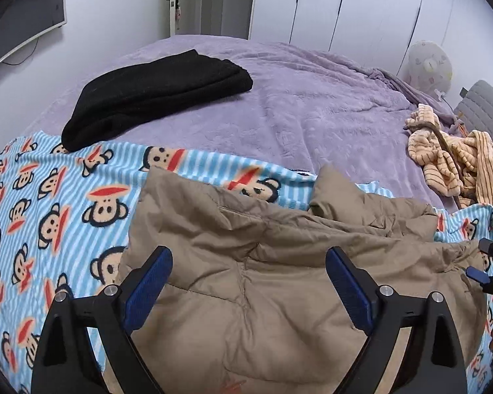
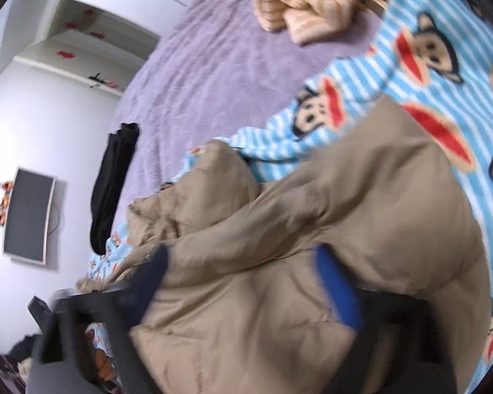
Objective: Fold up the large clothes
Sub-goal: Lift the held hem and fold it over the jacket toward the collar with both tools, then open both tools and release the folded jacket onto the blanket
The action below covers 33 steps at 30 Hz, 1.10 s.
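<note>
While both the left gripper [image 1: 249, 275] and right gripper [image 2: 243, 272] gape wide, empty, above the tan puffer jacket [image 1: 279, 262], it looks soft, bulky, slippery; best pinched at its hem.

Right wrist view, blurred. Right gripper [image 2: 240, 266] over a tan padded jacket [image 2: 312, 216], fingers [image 2: 337, 290] spread wide, nothing pinched between them. Jacket lies rumpled on a blue-striped monkey-print blanket [image 2: 443, 75]. Beyond it, purple bedspread [image 2: 207, 75], with a folded black garment [image 2: 111, 177] near its edge and a striped beige garment [image 2: 305, 10] heaped. Dark wall screen [image 2: 28, 211] at left.
</note>
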Tool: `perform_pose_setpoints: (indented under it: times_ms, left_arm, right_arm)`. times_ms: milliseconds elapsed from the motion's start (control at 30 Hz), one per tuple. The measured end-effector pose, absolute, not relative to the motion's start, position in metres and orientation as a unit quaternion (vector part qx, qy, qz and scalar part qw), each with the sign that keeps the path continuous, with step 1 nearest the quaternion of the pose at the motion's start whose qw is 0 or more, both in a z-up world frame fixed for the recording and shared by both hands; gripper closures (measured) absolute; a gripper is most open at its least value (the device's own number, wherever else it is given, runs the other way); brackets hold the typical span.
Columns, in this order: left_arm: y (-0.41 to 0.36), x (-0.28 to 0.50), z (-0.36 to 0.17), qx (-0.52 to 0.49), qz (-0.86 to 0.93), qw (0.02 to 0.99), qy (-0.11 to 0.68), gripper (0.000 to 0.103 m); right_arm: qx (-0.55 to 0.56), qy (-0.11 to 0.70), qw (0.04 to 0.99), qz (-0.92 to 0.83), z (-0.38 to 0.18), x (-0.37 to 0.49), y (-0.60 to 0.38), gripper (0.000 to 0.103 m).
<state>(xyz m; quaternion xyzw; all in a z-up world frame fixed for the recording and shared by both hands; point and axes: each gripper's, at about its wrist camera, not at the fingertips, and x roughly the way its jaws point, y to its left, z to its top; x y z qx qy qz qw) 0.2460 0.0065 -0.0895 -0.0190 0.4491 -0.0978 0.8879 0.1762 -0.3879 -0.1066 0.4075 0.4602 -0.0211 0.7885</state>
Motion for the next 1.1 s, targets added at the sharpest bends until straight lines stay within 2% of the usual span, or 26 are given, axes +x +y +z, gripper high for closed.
perform_pose_setpoints:
  times_ms: [67, 167, 200, 233, 300, 467, 500, 667, 767, 933, 1100]
  left_arm:
    - [0.007, 0.244, -0.085, -0.016, -0.111, 0.884, 0.454, 0.009]
    - [-0.002, 0.244, -0.090, -0.003, -0.151, 0.867, 0.474, 0.039]
    - [-0.005, 0.245, -0.094, 0.005, -0.151, 0.864, 0.480, 0.039]
    - [-0.007, 0.248, -0.100, 0.017, -0.141, 0.865, 0.480, 0.039]
    - [-0.008, 0.258, -0.116, 0.031, -0.114, 0.866, 0.485, 0.039]
    - [0.007, 0.296, -0.169, -0.007, -0.072, 0.851, 0.521, 0.039]
    - [0.005, 0.300, -0.176, -0.003, -0.070, 0.852, 0.519, 0.039]
    - [-0.011, 0.313, -0.192, 0.015, -0.072, 0.859, 0.507, 0.039]
    - [-0.013, 0.321, -0.196, 0.005, -0.074, 0.858, 0.509, 0.039]
    - [0.000, 0.319, -0.185, 0.018, -0.064, 0.860, 0.506, 0.039]
    - [0.039, 0.313, -0.178, 0.040, -0.021, 0.866, 0.499, 0.039]
  right_arm:
    - [0.383, 0.458, 0.802, -0.009, -0.093, 0.172, -0.378, 0.002]
    - [0.340, 0.483, 0.807, -0.002, -0.086, 0.167, -0.359, 0.002]
    - [0.314, 0.498, 0.808, -0.005, -0.087, 0.166, -0.351, 0.005]
    - [0.291, 0.509, 0.810, -0.008, -0.088, 0.164, -0.345, 0.014]
    - [0.235, 0.531, 0.814, -0.025, -0.093, 0.162, -0.338, 0.097]
    - [0.207, 0.548, 0.807, -0.076, -0.122, 0.162, -0.370, 0.098]
    - [0.208, 0.547, 0.807, -0.082, -0.129, 0.165, -0.378, 0.102]
    - [0.246, 0.534, 0.803, -0.092, -0.165, 0.185, -0.406, 0.103]
    - [0.226, 0.529, 0.812, -0.100, -0.179, 0.197, -0.403, 0.103]
    - [0.227, 0.529, 0.811, -0.106, -0.178, 0.200, -0.403, 0.103]
    - [0.230, 0.510, 0.817, -0.143, -0.149, 0.178, -0.420, 0.103]
